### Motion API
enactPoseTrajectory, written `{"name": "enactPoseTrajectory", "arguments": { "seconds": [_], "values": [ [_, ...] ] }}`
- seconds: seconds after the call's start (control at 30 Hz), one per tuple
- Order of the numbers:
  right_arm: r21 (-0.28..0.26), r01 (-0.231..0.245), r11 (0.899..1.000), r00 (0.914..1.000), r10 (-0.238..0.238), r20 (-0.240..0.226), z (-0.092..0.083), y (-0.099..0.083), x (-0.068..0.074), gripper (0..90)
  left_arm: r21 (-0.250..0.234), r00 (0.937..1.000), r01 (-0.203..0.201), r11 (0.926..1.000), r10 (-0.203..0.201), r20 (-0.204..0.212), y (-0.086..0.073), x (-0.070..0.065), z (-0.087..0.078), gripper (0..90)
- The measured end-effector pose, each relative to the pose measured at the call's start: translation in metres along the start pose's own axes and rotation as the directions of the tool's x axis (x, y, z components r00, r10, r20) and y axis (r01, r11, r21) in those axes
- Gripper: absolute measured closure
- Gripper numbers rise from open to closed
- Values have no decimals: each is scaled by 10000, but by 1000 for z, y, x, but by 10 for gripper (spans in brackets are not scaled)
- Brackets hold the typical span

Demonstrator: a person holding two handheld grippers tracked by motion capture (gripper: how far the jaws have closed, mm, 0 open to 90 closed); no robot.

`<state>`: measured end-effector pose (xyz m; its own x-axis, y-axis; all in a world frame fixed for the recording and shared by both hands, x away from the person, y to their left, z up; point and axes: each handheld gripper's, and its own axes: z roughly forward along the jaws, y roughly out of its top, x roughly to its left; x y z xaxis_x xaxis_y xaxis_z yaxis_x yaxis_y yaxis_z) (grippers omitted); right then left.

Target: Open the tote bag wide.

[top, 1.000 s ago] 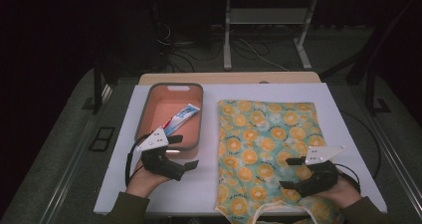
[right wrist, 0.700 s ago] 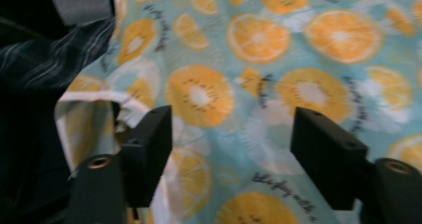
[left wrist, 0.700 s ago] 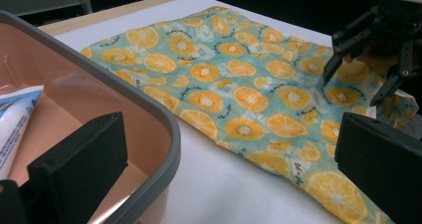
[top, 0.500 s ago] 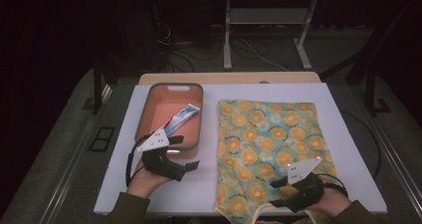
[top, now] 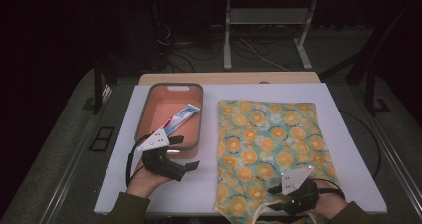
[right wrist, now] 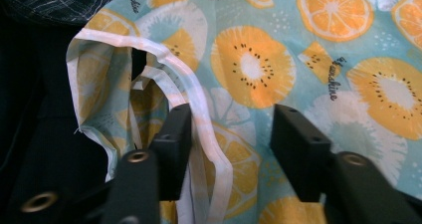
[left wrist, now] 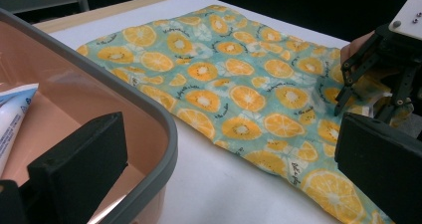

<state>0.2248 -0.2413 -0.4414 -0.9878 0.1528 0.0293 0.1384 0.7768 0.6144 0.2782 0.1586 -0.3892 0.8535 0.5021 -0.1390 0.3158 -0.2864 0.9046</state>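
A drawstring cloth bag point(top: 268, 139) printed with orange and kiwi slices lies flat on the white table. Its mouth faces the near edge. My right gripper point(top: 274, 196) is low over that mouth. In the right gripper view the white hem point(right wrist: 169, 69) runs between the jaws of the right gripper point(right wrist: 231, 144); they have just been closing, and a gap remains beside the right one. My left gripper point(top: 185, 152) stands open and holds nothing, at the front wall of the pink tray point(top: 144, 114). A toothpaste tube point(top: 183, 117) lies in the tray.
The tray point(left wrist: 149, 114) sits left of the bag point(left wrist: 239, 74), with a strip of bare white table between them. Beyond the table's far edge stand a wooden board and a metal stand. The table's near edge lies just behind both hands.
My right gripper has moved left and toward the near edge, from the bag's right side to its mouth, and its jaws have narrowed around the hem. The left gripper has stayed put.
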Motion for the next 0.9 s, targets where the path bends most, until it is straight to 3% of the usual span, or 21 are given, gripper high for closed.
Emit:
{"name": "enactPoseTrajectory", "arguments": {
  "seconds": [0.03, 0.07, 0.27, 0.5, 0.6, 0.7, 0.8, 0.9],
  "values": [
    [0, 0, 10000, 10000, 0, 0, 0, 0, 0, 606, 12, 10000, -6, 10000, 6, -2, 0, 0, 0, 0],
    [9, 70, 10000, 9999, -71, 140, 0, 0, 0, 687, 30, 10000, -10, 10000, 10, -4, 0, 0, 0, 0],
    [-83, 71, 9999, 9997, -69, 248, 1, 1, -2, 881, 36, 10000, 8, 10000, -8, 18, 0, 0, 1, 0],
    [-155, -308, 9994, 9995, 309, 57, 1, 1, -5, 897, 30, 10000, 5, 10000, -5, 39, 1, -1, 2, 0],
    [-253, -229, 9994, 9996, 233, 154, 1, 2, -6, 899, 32, 10000, 6, 10000, -6, 47, 1, -1, 2, 0],
    [-824, -503, 9953, 9982, 527, 273, -3, 7, -9, 900, -43, 10000, 46, 10000, -45, 47, 1, -1, 1, 0],
    [-872, -572, 9945, 9975, 605, 355, 0, 12, -12, 899, -51, 10000, 68, 10000, -68, 61, 1, -1, 1, 0],
    [-1084, -661, 9919, 9977, 672, 58, 1, 18, -18, 895, -31, 10000, 19, 10000, -19, 83, 1, -2, 1, 0]
  ]
}}
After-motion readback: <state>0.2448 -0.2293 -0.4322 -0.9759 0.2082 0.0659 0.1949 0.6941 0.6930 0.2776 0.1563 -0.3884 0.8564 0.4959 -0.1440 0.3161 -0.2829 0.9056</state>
